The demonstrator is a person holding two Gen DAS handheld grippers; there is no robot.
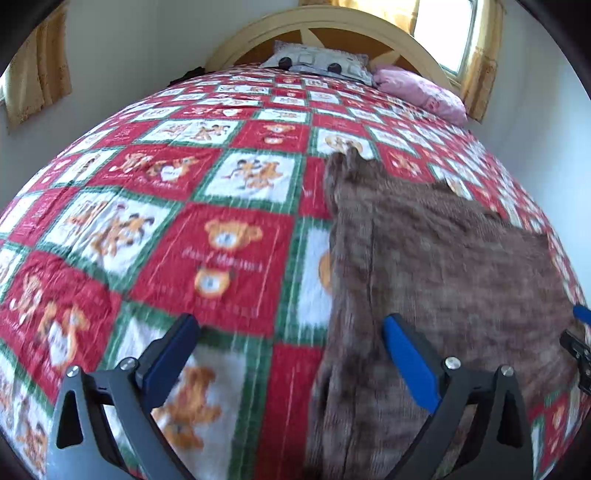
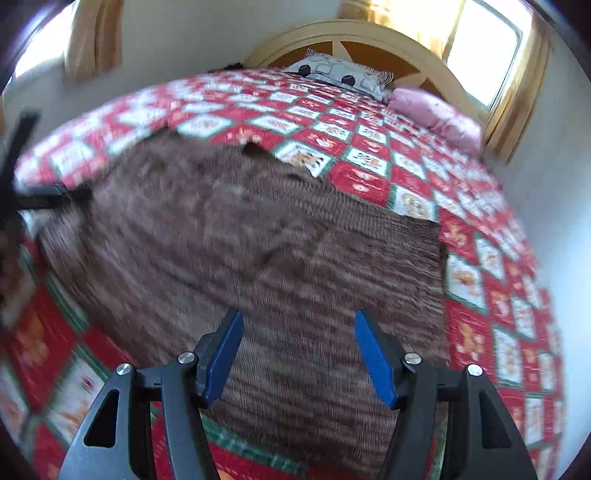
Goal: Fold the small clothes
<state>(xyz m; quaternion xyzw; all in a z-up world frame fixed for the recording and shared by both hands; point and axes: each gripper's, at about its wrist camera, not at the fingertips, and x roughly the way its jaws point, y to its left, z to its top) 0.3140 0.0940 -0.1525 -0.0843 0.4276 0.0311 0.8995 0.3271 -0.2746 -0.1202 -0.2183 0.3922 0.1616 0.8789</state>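
- A brown knitted garment (image 2: 258,240) lies spread on a bed, on a quilt (image 1: 229,243) of red, white and green squares printed with teddy bears.
- In the left wrist view, the garment (image 1: 443,266) covers the right part of the quilt, with bare quilt to its left.
- The left gripper (image 1: 291,332) hangs over the garment's left edge with its jaws wide apart and nothing between them; one blue pad is over the quilt, the other over the brown knit.
- The right gripper (image 2: 299,347) hovers over the middle of the garment, jaws spread and holding nothing.
- At the far end of the bed, a patterned grey pillow (image 2: 343,75) and a pink pillow (image 2: 439,114) rest against a curved wooden headboard (image 2: 369,33).
- Yellow curtains (image 1: 40,74) hang at windows on both sides.
- Both views are blurred.
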